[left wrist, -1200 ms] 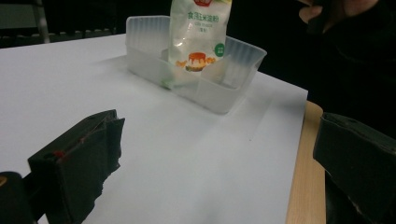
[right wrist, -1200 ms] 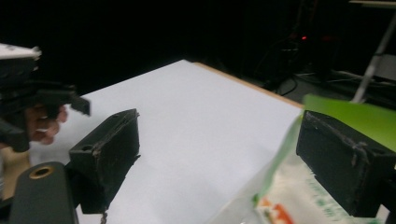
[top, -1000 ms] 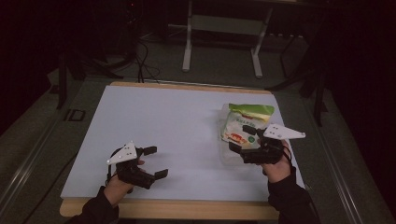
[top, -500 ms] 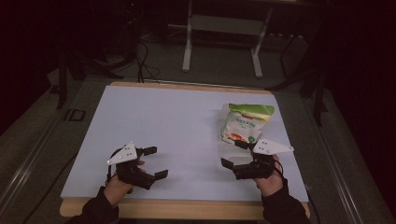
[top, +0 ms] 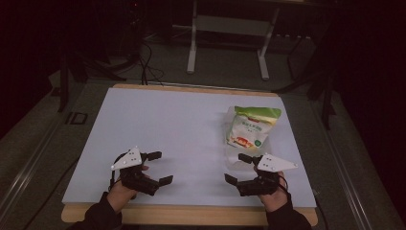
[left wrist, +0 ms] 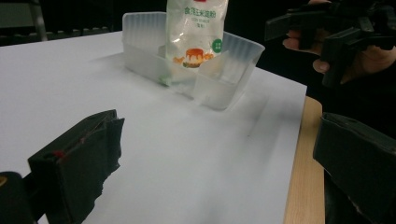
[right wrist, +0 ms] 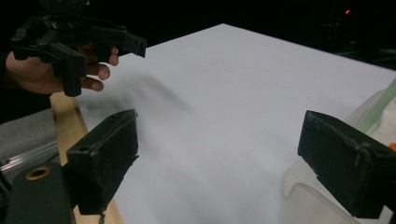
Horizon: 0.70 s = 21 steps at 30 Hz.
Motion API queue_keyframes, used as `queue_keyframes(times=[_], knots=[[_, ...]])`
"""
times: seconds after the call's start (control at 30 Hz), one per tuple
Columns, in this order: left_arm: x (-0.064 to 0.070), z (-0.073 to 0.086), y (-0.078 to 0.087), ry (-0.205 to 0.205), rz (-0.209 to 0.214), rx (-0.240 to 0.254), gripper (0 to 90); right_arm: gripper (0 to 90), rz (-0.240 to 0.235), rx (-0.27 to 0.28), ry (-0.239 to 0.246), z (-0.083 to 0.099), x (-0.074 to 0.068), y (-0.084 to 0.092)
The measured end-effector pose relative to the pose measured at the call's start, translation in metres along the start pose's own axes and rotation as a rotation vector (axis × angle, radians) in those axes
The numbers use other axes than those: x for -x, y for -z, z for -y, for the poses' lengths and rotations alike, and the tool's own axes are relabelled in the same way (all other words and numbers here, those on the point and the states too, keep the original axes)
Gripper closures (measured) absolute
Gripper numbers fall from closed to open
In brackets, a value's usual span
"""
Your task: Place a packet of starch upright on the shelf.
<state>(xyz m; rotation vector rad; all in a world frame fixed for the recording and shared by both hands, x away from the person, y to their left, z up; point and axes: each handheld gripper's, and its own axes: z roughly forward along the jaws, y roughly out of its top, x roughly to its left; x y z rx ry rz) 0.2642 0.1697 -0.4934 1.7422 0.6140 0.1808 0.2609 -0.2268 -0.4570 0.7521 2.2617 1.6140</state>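
A white and green snack pouch [top: 251, 127] [left wrist: 196, 28] stands in a clear plastic container [top: 234, 162] [left wrist: 224, 70] on the right of the white tabletop [top: 182, 124]. My right gripper [top: 235, 167] [right wrist: 226, 158] hangs open just in front of the container, holding nothing; the container's rim [right wrist: 299, 196] lies by its right jaw. My left gripper [top: 162, 167] [left wrist: 219, 172] is open and holds nothing at the front left, pointing toward the container. Each gripper view also shows the other hand's gripper: the right gripper [left wrist: 336, 28] and the left gripper [right wrist: 70, 37].
A wooden edge [top: 191, 213] runs along the table's front under both hands. Behind the table stand a metal frame [top: 227, 43] and cables on a dark floor. Bare white surface spreads across the middle and left.
My right gripper has drawn back from the pouch and container toward the front edge and a little left. The left gripper has stayed put.
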Motion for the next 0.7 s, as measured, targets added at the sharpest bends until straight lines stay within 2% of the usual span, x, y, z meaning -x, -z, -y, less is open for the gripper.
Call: queue_keyframes(times=[0.17, 0.3, 0.7], knots=[[0.0005, 0.0004, -0.0001, -0.009, -0.002, -0.007, 1.4, 12.1, 0.039, -0.006, 0.035, 0.0034, -0.0034, 0.0037], [-0.0001, 0.0017, -0.001, -0.008, -0.002, -0.01, 1.4, 12.2, 0.057, -0.023, 0.041, 0.0068, -0.0019, 0.0026], [0.0003, 0.0034, -0.0019, -0.01, -0.002, -0.018, 1.4, 13.3, 0.069, -0.016, 0.032, 0.0075, 0.0023, 0.0038]])
